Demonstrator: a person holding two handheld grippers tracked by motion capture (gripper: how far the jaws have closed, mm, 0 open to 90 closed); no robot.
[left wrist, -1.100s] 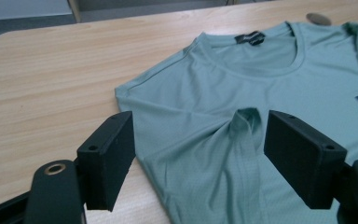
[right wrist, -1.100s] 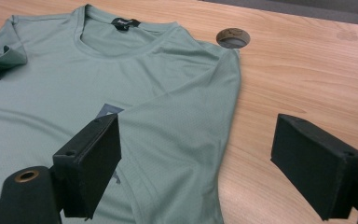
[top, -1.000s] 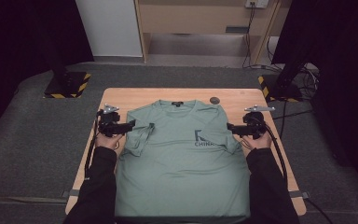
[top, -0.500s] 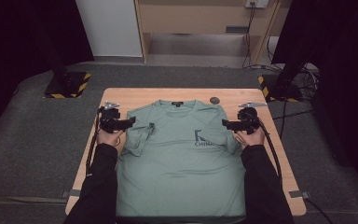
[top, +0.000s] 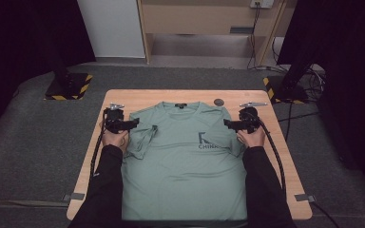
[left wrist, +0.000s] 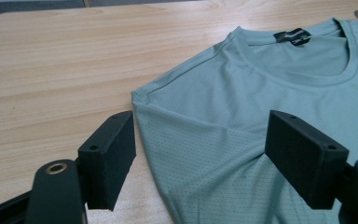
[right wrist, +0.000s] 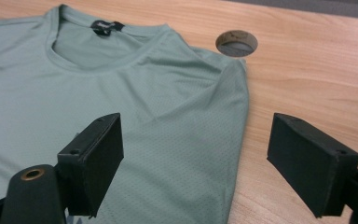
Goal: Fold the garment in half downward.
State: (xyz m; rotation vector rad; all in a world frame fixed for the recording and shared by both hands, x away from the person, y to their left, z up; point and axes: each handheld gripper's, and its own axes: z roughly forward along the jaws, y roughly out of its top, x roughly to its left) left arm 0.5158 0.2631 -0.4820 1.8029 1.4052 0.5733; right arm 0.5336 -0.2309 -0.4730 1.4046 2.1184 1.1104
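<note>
While folding waits: grey-green mesh T-shirt lies flat on the pale wooden table.
Grippers: left gripper and right gripper gape empty over the shoulders.
Next: likely pinch both shoulder edges.

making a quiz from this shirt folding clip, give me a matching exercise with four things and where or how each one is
Things:
1. t-shirt
2. left gripper
3. neck label
4. round hole

States:
a. black, inside the collar
b. in the tabletop, beside the shirt's shoulder
c. green, spread flat on the table
d. open, jaws either side of the shirt's edge

Pairs: 1-c, 2-d, 3-a, 4-b
</note>
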